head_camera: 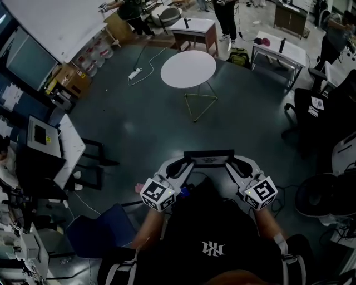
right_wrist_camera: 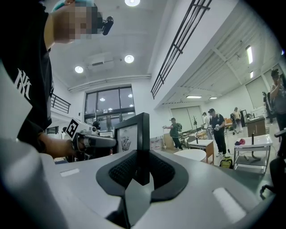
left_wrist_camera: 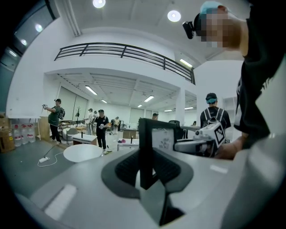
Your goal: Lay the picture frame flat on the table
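Observation:
The picture frame (head_camera: 208, 157) has a black border and a white print, and it stands upright in the air in front of me, over the dark floor. My left gripper (head_camera: 188, 163) is shut on its left edge, and my right gripper (head_camera: 230, 162) is shut on its right edge. In the left gripper view the frame's black edge (left_wrist_camera: 145, 147) runs between the pads of the left gripper (left_wrist_camera: 145, 172), with the right gripper (left_wrist_camera: 210, 136) beyond it. In the right gripper view the frame edge (right_wrist_camera: 143, 143) sits in the right gripper (right_wrist_camera: 142, 170), and the left gripper (right_wrist_camera: 85, 134) is opposite.
A round white table (head_camera: 188, 68) on a thin wire base stands ahead on the dark floor. Beyond it are small desks (head_camera: 194, 28) and several people (head_camera: 225, 14). A power strip and cable (head_camera: 135, 73) lie at the left. Black chairs (head_camera: 311, 111) stand at the right, and a desk with a monitor (head_camera: 41, 133) at the left.

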Tool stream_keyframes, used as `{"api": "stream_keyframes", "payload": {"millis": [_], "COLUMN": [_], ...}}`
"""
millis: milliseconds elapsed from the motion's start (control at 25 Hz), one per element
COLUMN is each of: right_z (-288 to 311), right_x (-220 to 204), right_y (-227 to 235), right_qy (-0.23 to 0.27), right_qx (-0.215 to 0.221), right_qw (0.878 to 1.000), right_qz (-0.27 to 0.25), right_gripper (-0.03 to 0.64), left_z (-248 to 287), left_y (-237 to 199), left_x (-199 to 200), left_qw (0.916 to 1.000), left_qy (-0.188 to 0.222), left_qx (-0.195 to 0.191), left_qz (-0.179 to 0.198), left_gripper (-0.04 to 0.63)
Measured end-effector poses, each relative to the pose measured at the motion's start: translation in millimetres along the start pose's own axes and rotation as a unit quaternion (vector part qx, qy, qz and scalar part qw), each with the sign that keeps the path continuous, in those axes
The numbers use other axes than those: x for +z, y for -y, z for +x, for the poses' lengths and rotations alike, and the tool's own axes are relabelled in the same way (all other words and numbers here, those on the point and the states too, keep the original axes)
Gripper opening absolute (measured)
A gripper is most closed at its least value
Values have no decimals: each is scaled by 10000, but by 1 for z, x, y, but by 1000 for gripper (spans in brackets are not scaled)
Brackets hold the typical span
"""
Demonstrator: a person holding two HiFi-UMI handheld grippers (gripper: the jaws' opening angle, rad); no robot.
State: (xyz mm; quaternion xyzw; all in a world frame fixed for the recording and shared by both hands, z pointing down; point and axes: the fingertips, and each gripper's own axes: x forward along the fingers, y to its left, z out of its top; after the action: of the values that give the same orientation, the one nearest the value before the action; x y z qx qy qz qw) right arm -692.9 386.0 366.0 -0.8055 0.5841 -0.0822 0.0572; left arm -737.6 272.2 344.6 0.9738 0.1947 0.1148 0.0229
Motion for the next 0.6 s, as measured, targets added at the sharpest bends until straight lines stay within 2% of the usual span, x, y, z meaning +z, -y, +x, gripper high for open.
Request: {"api": "stream_keyframes", "payload": {"millis": [360, 600], "right_z": [3, 24], "right_x": [2, 11], "right_y": [33, 64], "right_qy": [-4, -63], "right_qx": [-282, -381], "right_qw": [9996, 9992], "right_qz": [44, -27], "right_gripper": [75, 75], "left_z": [37, 68], "left_y": [-8, -34], "left_x": [6, 13], "left_qw": [9996, 9992], "left_qy": [48, 143], "left_qx": [-277, -364], "left_qz": [68, 4], "left_gripper": [77, 77]}}
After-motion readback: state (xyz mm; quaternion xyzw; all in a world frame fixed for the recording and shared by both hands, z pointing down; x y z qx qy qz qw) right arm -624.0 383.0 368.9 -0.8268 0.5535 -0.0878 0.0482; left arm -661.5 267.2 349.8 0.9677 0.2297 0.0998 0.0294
